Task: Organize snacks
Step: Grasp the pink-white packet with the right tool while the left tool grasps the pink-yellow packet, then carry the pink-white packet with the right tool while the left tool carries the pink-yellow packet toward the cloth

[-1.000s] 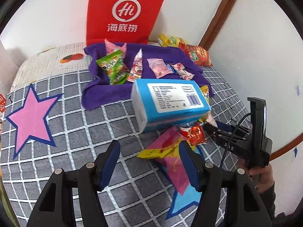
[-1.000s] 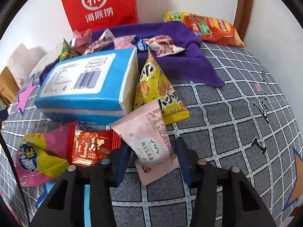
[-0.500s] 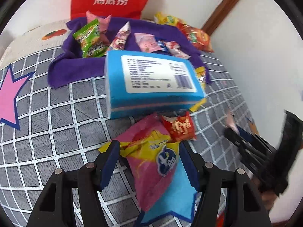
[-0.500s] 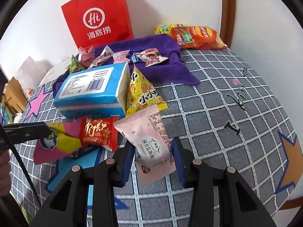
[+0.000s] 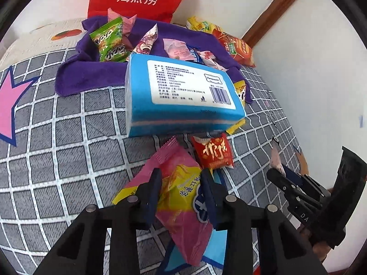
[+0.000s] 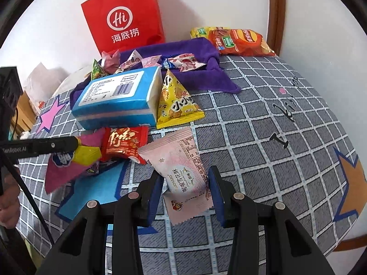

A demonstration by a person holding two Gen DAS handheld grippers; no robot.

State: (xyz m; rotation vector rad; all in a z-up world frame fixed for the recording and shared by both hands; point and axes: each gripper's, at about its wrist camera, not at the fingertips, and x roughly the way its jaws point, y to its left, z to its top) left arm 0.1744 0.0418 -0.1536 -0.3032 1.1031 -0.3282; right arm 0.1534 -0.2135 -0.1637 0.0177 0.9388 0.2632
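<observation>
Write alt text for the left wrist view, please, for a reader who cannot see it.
The left gripper has just closed on a pink and yellow snack bag on a grey checked cloth. Beyond it lie a small red packet, a blue tissue pack and a purple towel with snacks.

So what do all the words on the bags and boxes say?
"Hi 海底捞": red paper bag
"Yunyuexin": blue tissue pack; its small print is unreadable
"小小": yellow triangle snack
"GenRobot.AI": left gripper
Other wrappers: too blurred to read.
</observation>
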